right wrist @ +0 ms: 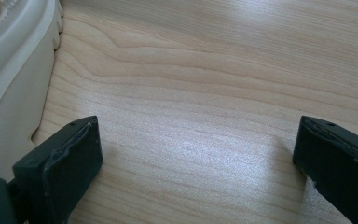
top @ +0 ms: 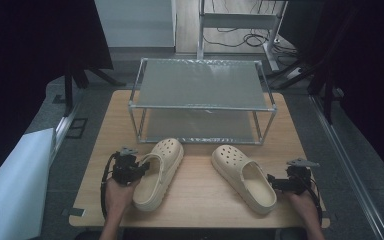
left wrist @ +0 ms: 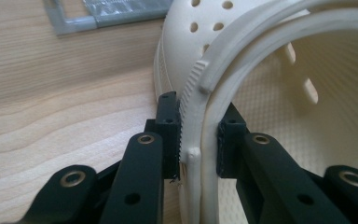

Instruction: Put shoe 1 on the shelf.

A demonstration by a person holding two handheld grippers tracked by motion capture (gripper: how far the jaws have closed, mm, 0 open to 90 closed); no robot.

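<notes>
Cream left clog [left wrist: 261,70] rim clamped between left gripper [left wrist: 199,140] jaws; right gripper [right wrist: 196,158] jaws apart beside right clog [right wrist: 9,60]. Both still off rack [top: 200,90].

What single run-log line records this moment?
left gripper: shut on cream foam clog wall | right gripper: open beside second cream clog | metal two-shelf rack: bare

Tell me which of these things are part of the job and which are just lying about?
In use:
- left hand-held gripper, shut on the side wall of the left cream foam clog
- right hand-held gripper, open beside the right cream foam clog

Lying about:
- grey metal two-tier rack
- white board beside the table
- floor cables
</notes>
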